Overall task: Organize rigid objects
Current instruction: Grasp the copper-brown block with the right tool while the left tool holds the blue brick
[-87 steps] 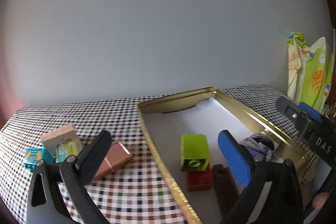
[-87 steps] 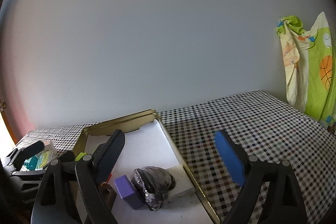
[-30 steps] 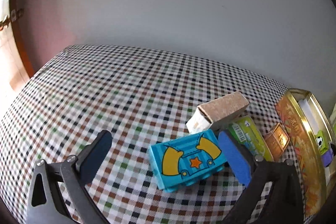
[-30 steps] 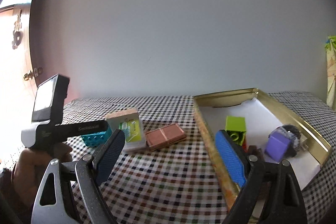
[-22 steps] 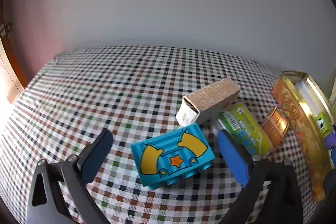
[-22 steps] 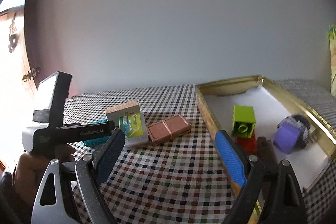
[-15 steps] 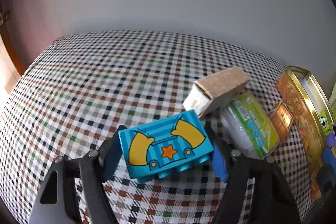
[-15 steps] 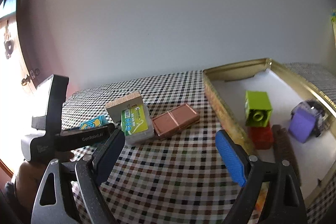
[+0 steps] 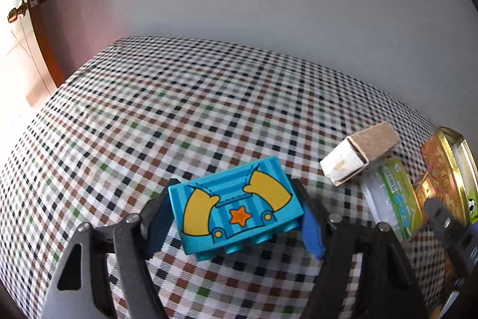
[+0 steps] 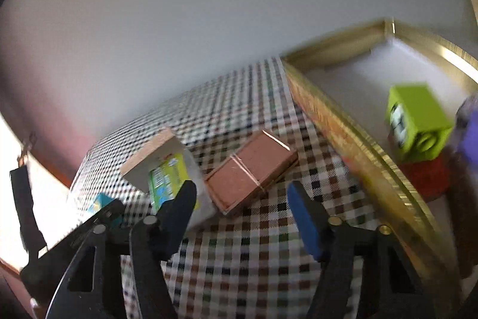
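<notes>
My left gripper is shut on a blue toy brick with yellow sleeves and an orange star, just above the checked cloth. A tan matchbox and a green-labelled packet lie to its right. My right gripper is open and empty, its fingers on either side of the near end of a flat copper-brown box. The gold tin tray on the right holds a lime brick, a red brick and a purple piece.
The table's left edge falls away toward a bright doorway. A plain wall stands behind the table. The matchbox and green packet sit just left of the right gripper. The left gripper's body shows at lower left.
My left gripper closed on the blue brick and lifted it slightly. My right gripper moved down and forward toward the copper-brown box and narrowed somewhat.
</notes>
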Motion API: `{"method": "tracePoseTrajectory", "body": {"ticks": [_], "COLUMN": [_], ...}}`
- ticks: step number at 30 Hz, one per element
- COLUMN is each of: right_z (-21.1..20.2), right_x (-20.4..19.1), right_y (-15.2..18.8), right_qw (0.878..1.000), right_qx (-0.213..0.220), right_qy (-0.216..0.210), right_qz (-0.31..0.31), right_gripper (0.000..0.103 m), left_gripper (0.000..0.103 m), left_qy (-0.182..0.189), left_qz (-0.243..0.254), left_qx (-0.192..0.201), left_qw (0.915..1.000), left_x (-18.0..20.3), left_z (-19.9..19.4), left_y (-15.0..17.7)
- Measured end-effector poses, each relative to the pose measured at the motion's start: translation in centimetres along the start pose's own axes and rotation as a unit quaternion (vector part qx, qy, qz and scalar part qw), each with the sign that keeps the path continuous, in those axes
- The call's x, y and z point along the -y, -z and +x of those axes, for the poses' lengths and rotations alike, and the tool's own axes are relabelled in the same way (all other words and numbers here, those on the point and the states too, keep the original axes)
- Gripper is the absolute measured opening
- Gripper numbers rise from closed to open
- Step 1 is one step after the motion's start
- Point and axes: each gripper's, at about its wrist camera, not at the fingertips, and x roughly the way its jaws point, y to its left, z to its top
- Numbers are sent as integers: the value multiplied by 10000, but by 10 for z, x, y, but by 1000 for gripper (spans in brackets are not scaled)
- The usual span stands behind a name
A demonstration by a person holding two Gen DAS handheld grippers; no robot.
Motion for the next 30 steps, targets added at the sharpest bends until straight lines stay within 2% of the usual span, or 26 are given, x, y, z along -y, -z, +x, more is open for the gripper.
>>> {"method": "tracePoseTrajectory", "body": {"ticks": [6,8,14,15,16,21,27,30], "right_z": [28,40,75,79,85,114,146,161], "right_x": [-14,-23,-37,-36,-33,-29,-36,-43], "right_y": [-18,-18,-14,-14,-14,-13,-14,-13], "right_qw": [9990,9974,9877,9874,9879,9893,9883,9852], "right_qx": [-248,-333,-438,-466,-500,-566,-562,-607], "right_qy": [74,-19,-287,-356,-440,-584,-446,-409], "right_qz": [-358,-645,-1473,-1471,-1403,-1211,-1349,-1552], "right_gripper": [59,50,50,50,50,50,57,71], "left_gripper": [73,73,73,73,73,73,73,73], "left_qy": [-29,-36,-58,-71,100,50,64,61], "left_qz": [9,16,5,5,255,274,278,273], "left_qx": [-8,-12,-20,-19,-50,-45,-59,-61], "left_qw": [10000,10000,10000,10000,9996,9996,9996,9996], "left_x": [-5,-4,-8,-8,-10,-6,-7,-6], "left_z": [-4,-4,-7,-7,-4,-2,-1,-1], "left_y": [-2,-3,-3,-5,-7,-8,-12,-11]}}
